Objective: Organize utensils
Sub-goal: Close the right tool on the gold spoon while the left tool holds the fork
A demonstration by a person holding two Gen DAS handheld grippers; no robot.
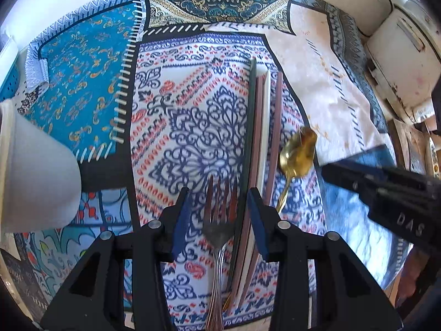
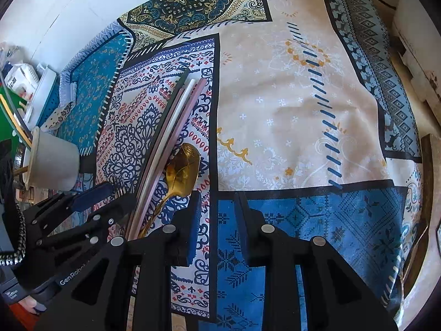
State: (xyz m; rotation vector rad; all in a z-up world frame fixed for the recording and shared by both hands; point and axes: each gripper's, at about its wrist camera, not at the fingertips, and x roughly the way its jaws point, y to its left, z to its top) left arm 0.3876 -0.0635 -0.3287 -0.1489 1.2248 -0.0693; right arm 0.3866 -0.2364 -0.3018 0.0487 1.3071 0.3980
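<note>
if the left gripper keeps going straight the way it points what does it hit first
Most likely the fork: it lies between the open fingers of the left gripper, on the patterned cloth. How far above it the gripper is remains unclear.

Both wrist views look steeply down, close over patterned cloth [image 1: 209, 127]; shared: fork [image 1: 219, 215], chopsticks [image 2: 176, 115], gold spoon [image 2: 182, 165].

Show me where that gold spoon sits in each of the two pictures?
Left wrist view: the gold spoon lies right of centre, just right of the chopsticks.
Right wrist view: the gold spoon lies left of centre, again right of the chopsticks.
Shared landmark: the white cup at far left.
</note>
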